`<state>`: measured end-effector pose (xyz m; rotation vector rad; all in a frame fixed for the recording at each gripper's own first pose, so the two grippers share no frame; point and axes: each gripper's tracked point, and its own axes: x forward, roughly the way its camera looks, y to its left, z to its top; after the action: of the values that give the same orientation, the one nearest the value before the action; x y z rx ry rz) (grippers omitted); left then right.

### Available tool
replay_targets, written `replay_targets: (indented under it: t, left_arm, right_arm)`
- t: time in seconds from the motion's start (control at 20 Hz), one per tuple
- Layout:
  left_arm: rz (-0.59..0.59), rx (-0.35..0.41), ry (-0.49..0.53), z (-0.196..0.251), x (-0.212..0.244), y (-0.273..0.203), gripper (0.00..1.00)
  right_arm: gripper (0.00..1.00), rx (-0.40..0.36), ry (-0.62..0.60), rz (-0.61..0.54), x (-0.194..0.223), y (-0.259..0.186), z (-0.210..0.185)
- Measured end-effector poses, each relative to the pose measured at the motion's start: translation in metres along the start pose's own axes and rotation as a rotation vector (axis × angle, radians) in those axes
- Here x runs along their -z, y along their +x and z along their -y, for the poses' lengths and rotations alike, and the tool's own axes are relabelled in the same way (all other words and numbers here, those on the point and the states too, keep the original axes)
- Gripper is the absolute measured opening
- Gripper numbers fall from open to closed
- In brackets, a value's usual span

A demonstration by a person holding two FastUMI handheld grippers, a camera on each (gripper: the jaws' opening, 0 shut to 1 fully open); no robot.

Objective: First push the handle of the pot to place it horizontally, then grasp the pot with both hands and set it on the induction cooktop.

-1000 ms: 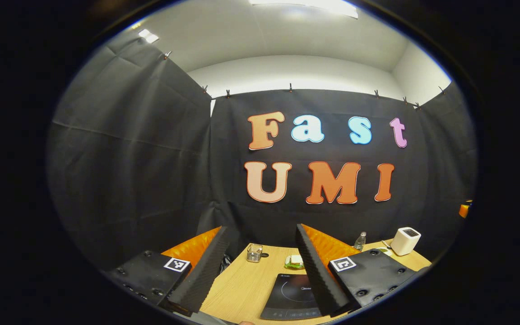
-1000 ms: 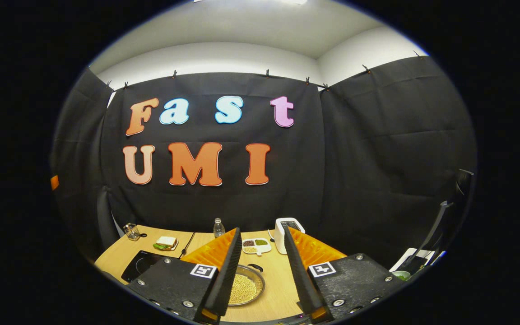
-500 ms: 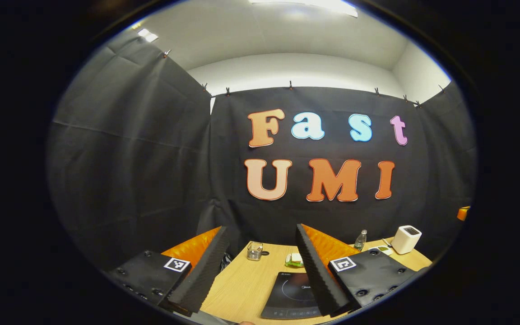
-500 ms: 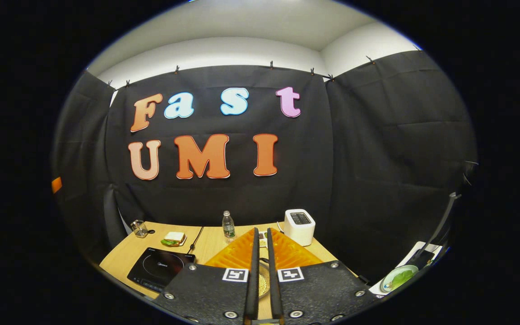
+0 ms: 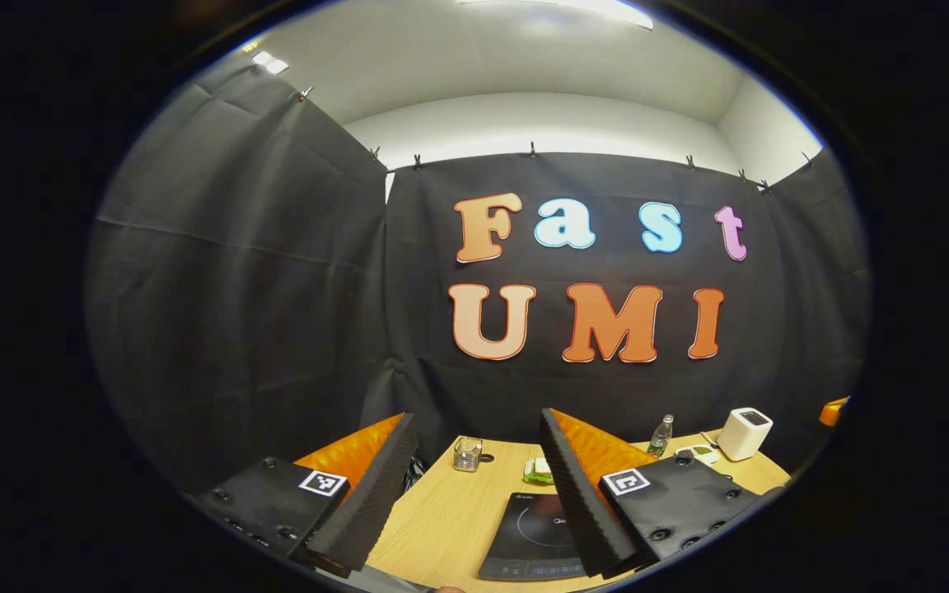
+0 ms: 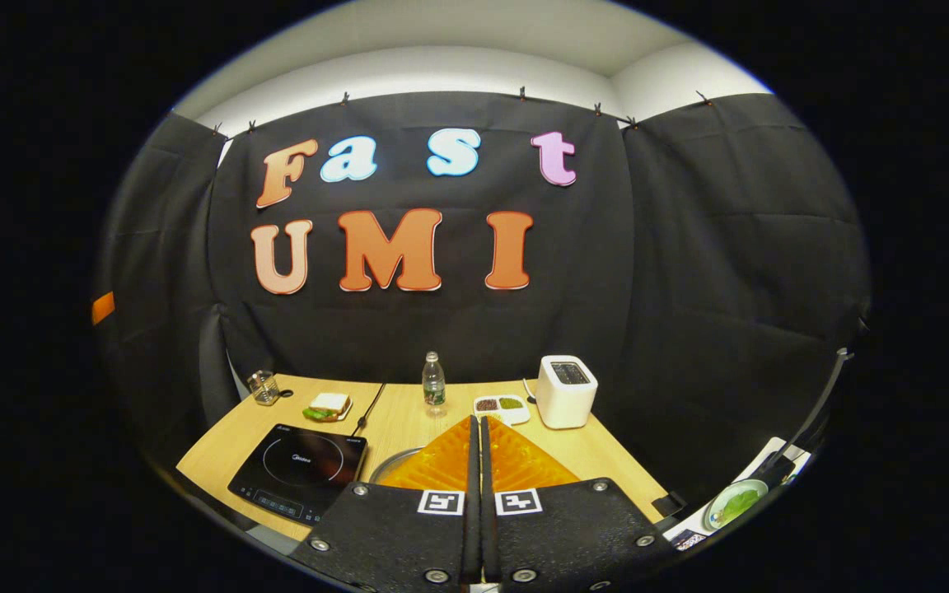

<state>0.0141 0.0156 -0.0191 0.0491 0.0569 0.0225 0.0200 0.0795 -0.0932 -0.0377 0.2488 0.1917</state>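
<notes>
The flat black glass induction cooktop (image 6: 299,471) bears a small white logo, too blurred to read. The round metal pot (image 6: 392,461) sits just right of it, mostly hidden behind the right gripper (image 6: 475,436), whose fingers are pressed together on nothing. The left gripper (image 5: 474,428) is spread wide, empty.

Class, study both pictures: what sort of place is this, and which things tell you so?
Probably a mock kitchen staged in a cloth-walled booth: a black induction cooktop, a white toaster and a sandwich on a plate sit on a light wooden table.

The pot (image 6: 388,463) is mostly hidden behind the right gripper (image 6: 476,428); the cooktop's (image 5: 528,539) right side sits behind a finger (image 5: 577,494).
</notes>
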Motion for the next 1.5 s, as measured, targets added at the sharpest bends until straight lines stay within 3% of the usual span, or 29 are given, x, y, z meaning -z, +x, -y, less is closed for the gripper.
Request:
replay_targets:
  t: [0.7, 1.5]
  left_arm:
    - [-0.052, -0.033, 0.029, -0.012, 0.025, 0.003, 0.98]
    - [-0.108, -0.076, 0.052, -0.041, 0.046, 0.002, 0.97]
  right_arm:
    - [0.00, -0.143, -0.097, -0.320, 0.154, 0.021, -0.061]
    - [0.00, -0.240, -0.199, -0.586, 0.262, 0.024, -0.117]
